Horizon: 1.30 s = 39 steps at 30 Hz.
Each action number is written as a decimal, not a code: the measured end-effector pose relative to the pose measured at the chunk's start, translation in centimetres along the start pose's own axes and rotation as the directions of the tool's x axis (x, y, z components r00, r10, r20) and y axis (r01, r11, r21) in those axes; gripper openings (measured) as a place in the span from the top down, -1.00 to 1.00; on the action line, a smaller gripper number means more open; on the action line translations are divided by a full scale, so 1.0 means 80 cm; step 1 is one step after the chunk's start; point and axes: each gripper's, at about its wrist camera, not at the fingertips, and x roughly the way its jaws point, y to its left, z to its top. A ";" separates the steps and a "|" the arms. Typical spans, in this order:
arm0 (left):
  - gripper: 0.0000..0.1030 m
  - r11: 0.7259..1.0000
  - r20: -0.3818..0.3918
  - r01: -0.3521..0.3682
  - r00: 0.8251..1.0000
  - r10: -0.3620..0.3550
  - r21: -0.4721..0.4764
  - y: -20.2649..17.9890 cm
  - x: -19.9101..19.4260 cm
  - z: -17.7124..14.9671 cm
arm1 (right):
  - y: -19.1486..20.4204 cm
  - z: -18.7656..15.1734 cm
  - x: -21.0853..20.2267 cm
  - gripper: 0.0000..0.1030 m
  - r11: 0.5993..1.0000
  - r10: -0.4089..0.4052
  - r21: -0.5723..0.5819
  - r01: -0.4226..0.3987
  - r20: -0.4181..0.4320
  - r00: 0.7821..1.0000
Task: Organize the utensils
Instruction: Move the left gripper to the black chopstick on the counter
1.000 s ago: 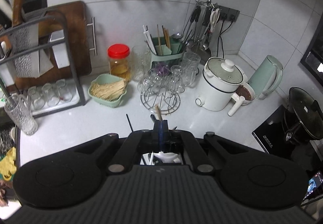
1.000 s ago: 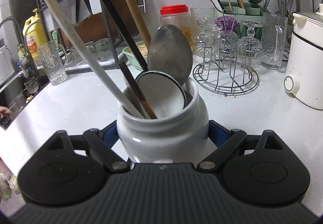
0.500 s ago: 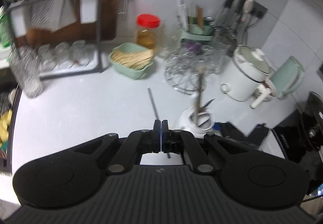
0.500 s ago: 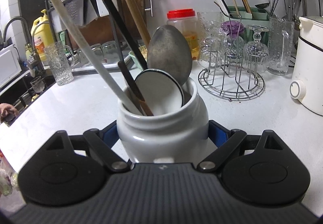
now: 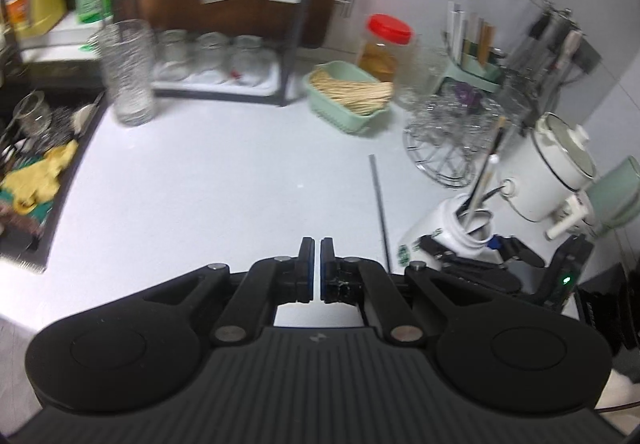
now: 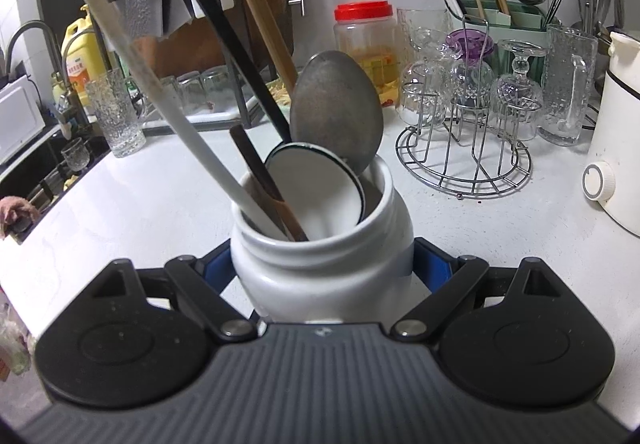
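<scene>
Right hand-held gripper (image 6: 322,264) level, clamped around white jar (image 6: 324,268), left hand-held gripper (image 5: 316,264) tilted downward over counter (image 5: 224,187), nearly closed, empty

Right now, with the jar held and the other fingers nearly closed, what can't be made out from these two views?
- White jar: its base and the utensils' lower ends, hidden by its wall and the right gripper.
- Left gripper: the narrow slit between the fingers looks empty.
- Thin dark stick: whether a chopstick, blurred; lower end cut off behind the gripper.
- Sink contents: blurred, at the left edge.
</scene>
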 end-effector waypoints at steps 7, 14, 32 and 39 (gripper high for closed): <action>0.98 0.995 -0.007 -0.064 0.998 0.064 -0.081 0.011 -0.006 -0.038 | -0.005 0.003 0.001 -0.80 1.000 0.027 -0.014 -0.028 -0.027 0.999; 0.84 0.990 -0.005 -0.046 0.999 0.046 -0.134 0.016 0.017 -0.040 | -0.005 0.002 0.000 -0.80 0.999 0.031 -0.012 -0.031 -0.023 0.999; 0.48 0.978 -0.158 0.205 0.965 -0.209 -0.042 -0.007 0.256 0.077 | 0.011 -0.001 -0.002 -0.80 0.993 -0.096 0.068 0.096 -0.012 0.995; 0.48 0.963 -0.256 0.267 0.934 -0.250 0.035 -0.059 0.338 0.086 | 0.009 -0.006 -0.010 -0.80 0.988 -0.124 0.090 0.125 -0.010 0.992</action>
